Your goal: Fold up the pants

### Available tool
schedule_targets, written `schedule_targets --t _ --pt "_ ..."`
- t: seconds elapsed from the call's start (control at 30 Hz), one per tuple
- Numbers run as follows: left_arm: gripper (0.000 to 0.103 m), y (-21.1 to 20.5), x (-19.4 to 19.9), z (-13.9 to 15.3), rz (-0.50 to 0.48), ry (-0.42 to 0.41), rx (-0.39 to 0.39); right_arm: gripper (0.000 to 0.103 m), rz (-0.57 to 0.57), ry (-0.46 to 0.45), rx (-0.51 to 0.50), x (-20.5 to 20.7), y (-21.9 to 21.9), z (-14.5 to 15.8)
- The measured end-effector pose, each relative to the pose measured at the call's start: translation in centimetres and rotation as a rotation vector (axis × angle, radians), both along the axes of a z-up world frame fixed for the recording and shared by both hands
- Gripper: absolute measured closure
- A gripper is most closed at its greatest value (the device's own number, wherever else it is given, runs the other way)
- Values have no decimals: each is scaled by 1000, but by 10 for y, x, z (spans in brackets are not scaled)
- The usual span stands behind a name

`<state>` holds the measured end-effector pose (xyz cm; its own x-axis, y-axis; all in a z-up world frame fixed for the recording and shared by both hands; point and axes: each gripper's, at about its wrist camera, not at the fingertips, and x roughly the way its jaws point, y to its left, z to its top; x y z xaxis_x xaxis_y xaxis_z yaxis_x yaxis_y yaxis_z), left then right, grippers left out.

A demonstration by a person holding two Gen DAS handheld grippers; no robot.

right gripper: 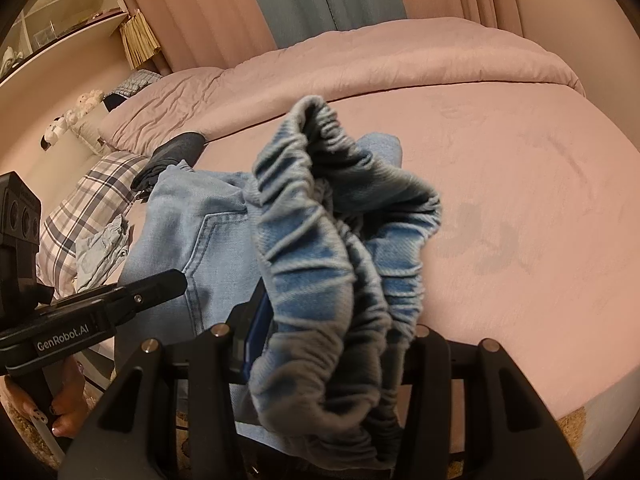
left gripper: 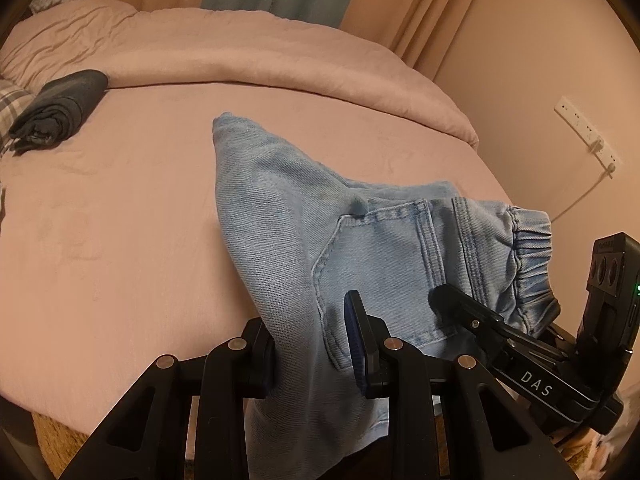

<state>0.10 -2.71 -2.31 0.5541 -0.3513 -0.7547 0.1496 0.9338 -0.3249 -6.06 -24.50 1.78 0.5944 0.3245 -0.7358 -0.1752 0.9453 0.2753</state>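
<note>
Light blue denim pants (left gripper: 288,216) lie bunched on the pink bed (left gripper: 120,220), back pocket up, near its front edge. My left gripper (left gripper: 312,344) is shut on a fold of the pants beside the pocket. My right gripper (right gripper: 332,344) is shut on the gathered elastic waistband (right gripper: 320,264), which bulges up over its fingers. The right gripper also shows in the left wrist view (left gripper: 460,308), at the waistband. The left gripper also shows in the right wrist view (right gripper: 168,280), over the denim.
A folded dark garment (left gripper: 60,108) lies at the bed's far left beside a plaid pillow (right gripper: 92,204). A pink duvet (left gripper: 260,48) is heaped along the far side. A crumpled pale cloth (right gripper: 100,252) lies left. A wall socket strip (left gripper: 588,136) is to the right.
</note>
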Motion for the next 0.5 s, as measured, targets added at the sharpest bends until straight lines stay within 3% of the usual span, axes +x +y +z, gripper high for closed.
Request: schedule_targets --t 0.5 --pt "75 2 58 2 27 -60 26 54 8 13 -19 67 7 2"
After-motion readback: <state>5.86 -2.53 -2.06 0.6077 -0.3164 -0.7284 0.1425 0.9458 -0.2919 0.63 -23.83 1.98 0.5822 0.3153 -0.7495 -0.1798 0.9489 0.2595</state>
